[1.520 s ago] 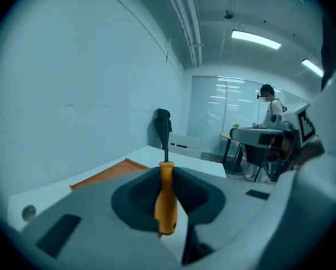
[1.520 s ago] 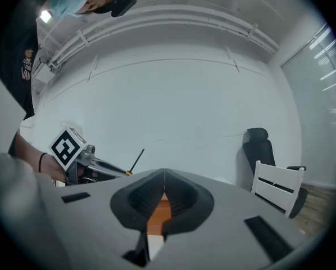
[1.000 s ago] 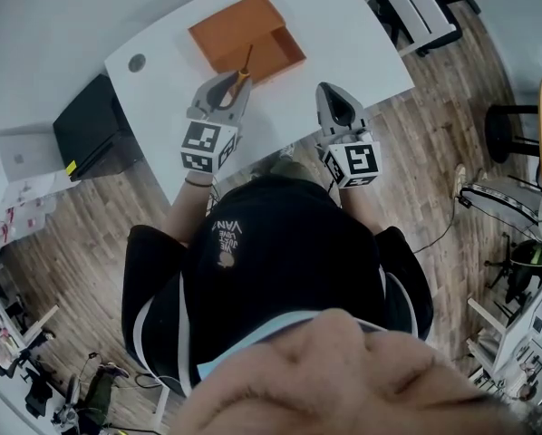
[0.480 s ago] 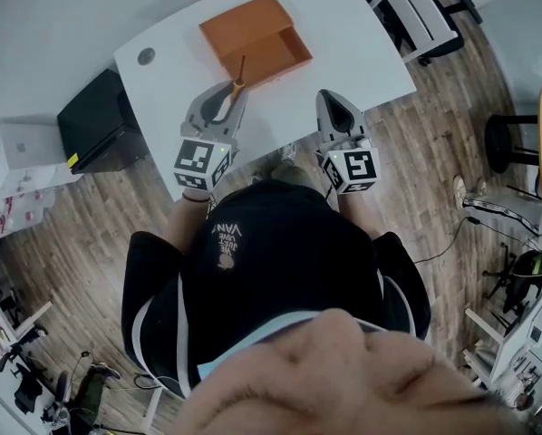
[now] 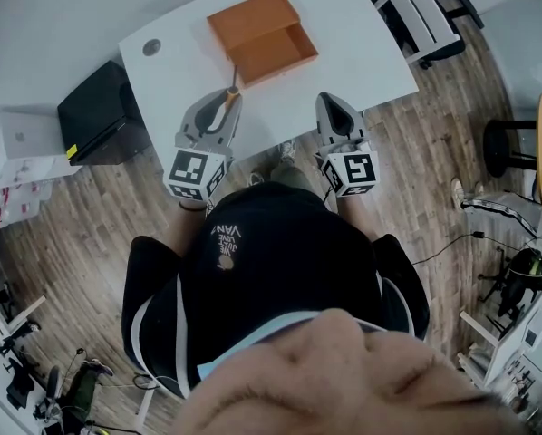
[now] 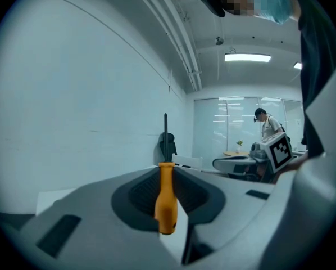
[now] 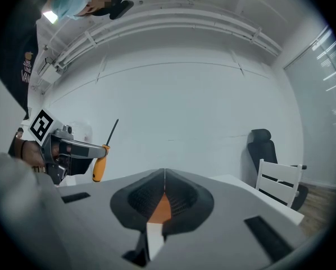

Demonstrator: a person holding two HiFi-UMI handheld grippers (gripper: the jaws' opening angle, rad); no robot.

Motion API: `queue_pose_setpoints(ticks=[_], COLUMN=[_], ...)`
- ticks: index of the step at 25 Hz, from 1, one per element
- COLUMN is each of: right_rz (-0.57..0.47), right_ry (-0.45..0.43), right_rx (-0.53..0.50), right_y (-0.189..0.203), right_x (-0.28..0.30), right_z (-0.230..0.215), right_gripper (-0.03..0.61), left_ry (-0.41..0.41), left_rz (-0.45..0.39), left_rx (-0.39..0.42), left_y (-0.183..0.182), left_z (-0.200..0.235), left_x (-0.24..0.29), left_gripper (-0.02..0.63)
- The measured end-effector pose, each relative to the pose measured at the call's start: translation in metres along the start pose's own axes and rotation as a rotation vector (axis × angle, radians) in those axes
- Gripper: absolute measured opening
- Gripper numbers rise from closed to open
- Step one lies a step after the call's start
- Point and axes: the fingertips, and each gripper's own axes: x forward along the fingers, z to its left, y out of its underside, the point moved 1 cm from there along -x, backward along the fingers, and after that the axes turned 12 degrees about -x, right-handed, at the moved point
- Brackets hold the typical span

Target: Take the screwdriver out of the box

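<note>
Left gripper [image 5: 227, 98] jaws stand part-closed on the orange plastic handle of the black-shafted screwdriver [image 6: 167, 204], clear of the open orange box [image 5: 262, 34] above the white surface's [image 5: 362, 48] near edge; judged light, rigid, smooth, best clamped mid-handle; right gripper [image 5: 331, 102] jaws closed, empty.

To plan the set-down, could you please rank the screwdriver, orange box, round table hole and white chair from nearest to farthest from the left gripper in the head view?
1. Screwdriver: clamped in the left gripper itself.
2. Orange box: just ahead on the table.
3. Round table hole: farther, toward the upper left.
4. White chair: farthest, off the table, upper right.
</note>
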Motion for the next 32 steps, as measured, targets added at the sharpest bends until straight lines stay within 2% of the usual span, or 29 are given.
queue_pose_setpoints(ticks=[12, 32], right_rz=[0.008, 0.021], right_ry=[-0.012, -0.028], right_rx=[-0.005, -0.014], right_y=[0.001, 0.001], right_x=[-0.005, -0.007], right_z=[0.019, 0.020], right_gripper=[0.012, 0.011], left_ry=[-0.018, -0.006], left_rz=[0.005, -0.019], left_rx=[-0.029, -0.029], left_y=[0.016, 0.007], left_z=[0.005, -0.004], left_x=[-0.031, -0.030], left_gripper=[0.077, 0.077])
